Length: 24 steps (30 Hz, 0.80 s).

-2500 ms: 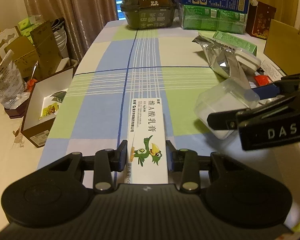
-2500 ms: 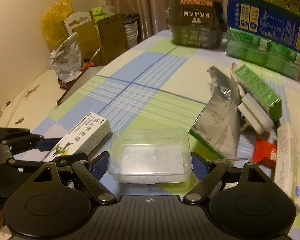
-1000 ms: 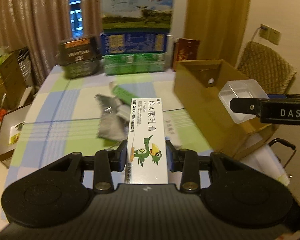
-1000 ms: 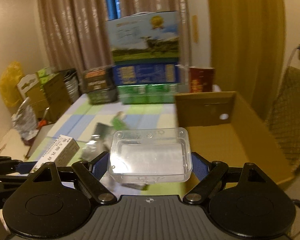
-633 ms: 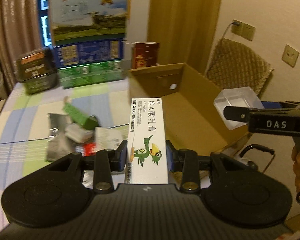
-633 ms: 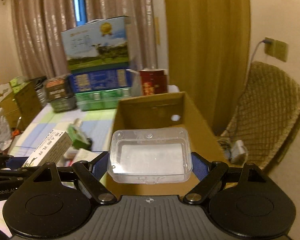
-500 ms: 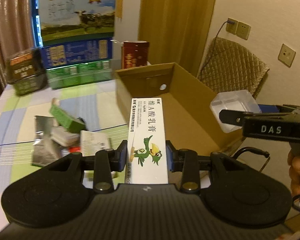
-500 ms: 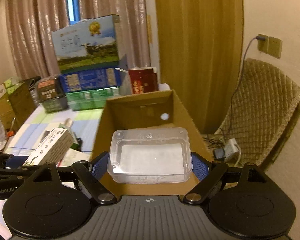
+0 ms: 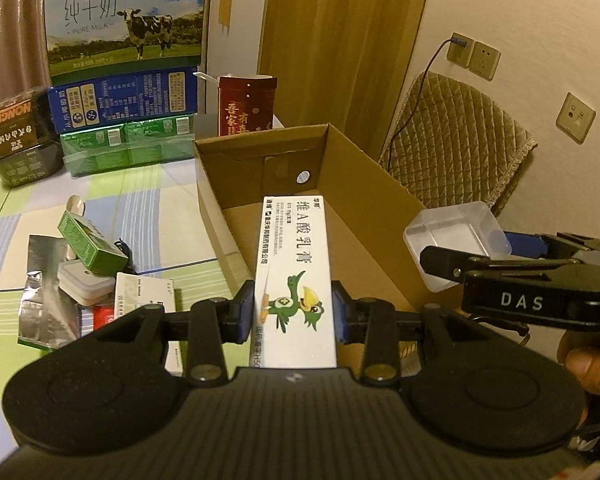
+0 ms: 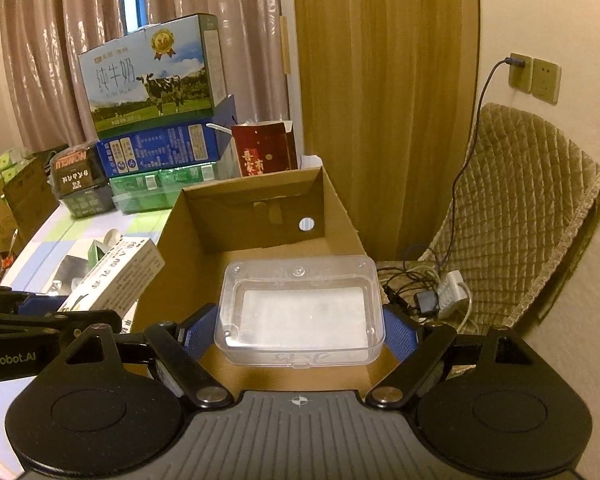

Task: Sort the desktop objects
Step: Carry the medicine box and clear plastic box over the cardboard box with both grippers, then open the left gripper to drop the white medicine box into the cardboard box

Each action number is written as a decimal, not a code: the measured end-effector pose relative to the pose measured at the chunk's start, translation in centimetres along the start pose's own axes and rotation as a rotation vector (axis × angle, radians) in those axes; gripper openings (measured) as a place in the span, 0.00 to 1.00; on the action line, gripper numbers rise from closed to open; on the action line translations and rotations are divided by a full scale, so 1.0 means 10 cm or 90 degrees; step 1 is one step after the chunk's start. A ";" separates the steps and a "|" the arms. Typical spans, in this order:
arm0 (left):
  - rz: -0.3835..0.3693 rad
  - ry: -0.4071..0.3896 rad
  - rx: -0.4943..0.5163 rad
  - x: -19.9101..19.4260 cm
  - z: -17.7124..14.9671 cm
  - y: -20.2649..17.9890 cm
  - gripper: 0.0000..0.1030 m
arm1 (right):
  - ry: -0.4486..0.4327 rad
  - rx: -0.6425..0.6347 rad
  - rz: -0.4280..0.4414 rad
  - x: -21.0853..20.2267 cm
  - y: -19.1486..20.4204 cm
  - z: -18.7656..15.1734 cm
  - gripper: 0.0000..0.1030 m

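My left gripper (image 9: 294, 316) is shut on a long white ointment carton (image 9: 294, 268) with a green bird printed on it, and holds it over the near part of an open brown cardboard box (image 9: 356, 168). My right gripper (image 10: 300, 336) is shut on a clear plastic case (image 10: 300, 312), held above the same cardboard box (image 10: 260, 216). In the left wrist view the right gripper (image 9: 480, 268) with the clear case (image 9: 456, 240) hangs over the box's right wall. The right wrist view shows the carton (image 10: 116, 276) at the box's left wall.
On the checked tablecloth (image 9: 140, 184) left of the box lie a green carton (image 9: 90, 244), a silver foil pouch (image 9: 46, 292) and small white packets. Milk cartons (image 9: 124, 16) are stacked at the table's far end. A quilted chair (image 10: 516, 220) and cables stand right of the box.
Both grippers have swung right from over the table to above the cardboard box, which now lies closer and more central. Each still grips its object.
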State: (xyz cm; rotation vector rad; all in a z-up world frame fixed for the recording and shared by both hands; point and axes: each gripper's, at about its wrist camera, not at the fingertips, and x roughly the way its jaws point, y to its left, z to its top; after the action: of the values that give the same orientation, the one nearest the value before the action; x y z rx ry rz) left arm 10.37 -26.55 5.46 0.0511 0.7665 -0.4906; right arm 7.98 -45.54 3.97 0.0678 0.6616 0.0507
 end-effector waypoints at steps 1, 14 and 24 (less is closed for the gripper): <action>-0.001 0.001 -0.001 0.02 0.01 0.00 0.32 | 0.001 0.000 -0.001 0.02 -0.01 0.00 0.80; -0.013 0.014 -0.008 0.26 0.11 -0.05 0.32 | 0.014 0.008 -0.004 0.23 -0.15 0.02 0.80; -0.018 0.025 -0.013 0.43 0.13 -0.10 0.32 | 0.023 0.015 -0.004 0.34 -0.20 0.01 0.80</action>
State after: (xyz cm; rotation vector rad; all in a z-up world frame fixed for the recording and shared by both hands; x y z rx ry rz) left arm 13.41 -29.45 3.59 0.0308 0.8113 -0.5099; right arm 10.80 -47.32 1.82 0.0874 0.6984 0.0382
